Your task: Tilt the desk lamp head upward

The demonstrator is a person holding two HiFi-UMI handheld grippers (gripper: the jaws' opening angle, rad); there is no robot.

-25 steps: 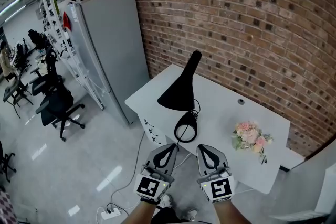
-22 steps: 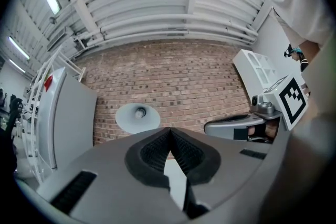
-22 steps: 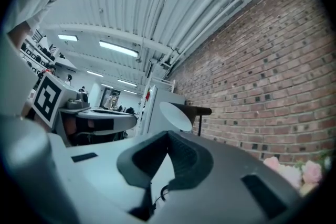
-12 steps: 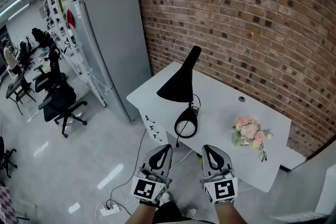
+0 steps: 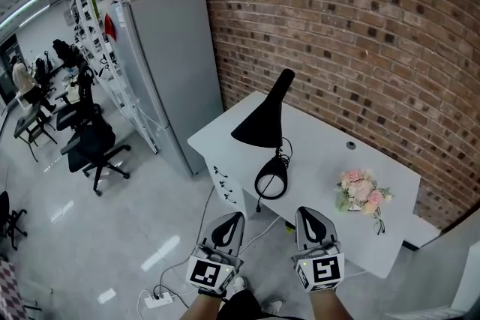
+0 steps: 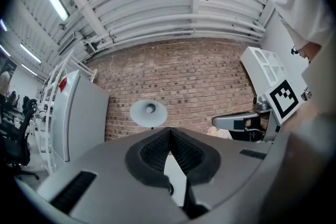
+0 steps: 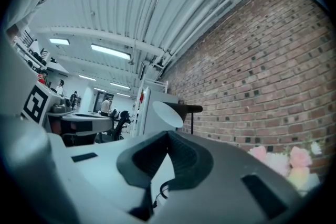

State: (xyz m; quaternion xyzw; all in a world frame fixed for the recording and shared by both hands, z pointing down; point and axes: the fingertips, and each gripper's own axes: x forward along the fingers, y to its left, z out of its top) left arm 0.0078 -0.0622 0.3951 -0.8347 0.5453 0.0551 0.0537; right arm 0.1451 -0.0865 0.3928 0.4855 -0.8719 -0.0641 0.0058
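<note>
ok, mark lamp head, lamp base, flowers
lamp head (image 5: 262, 128): head view, middle of the black cone.
lamp base (image 5: 258, 182): head view, left rim of the ring.
flowers (image 5: 360, 189): head view, pink blooms.

In the head view, part of the desk lamp's (image 5: 264, 127) stem was hidden behind its own black shade. The person's forearms (image 5: 196, 309) were cut off by the lower edge. The people (image 5: 30, 79) at the far desks were too small to tell apart. In its own view, the body of the left hand-held gripper (image 6: 169, 131) hid the lamp's base and the bench. The bouquet (image 6: 216, 131) barely showed there. In the right hand-held gripper (image 7: 167, 136) view, the bouquet was blurred.
</note>
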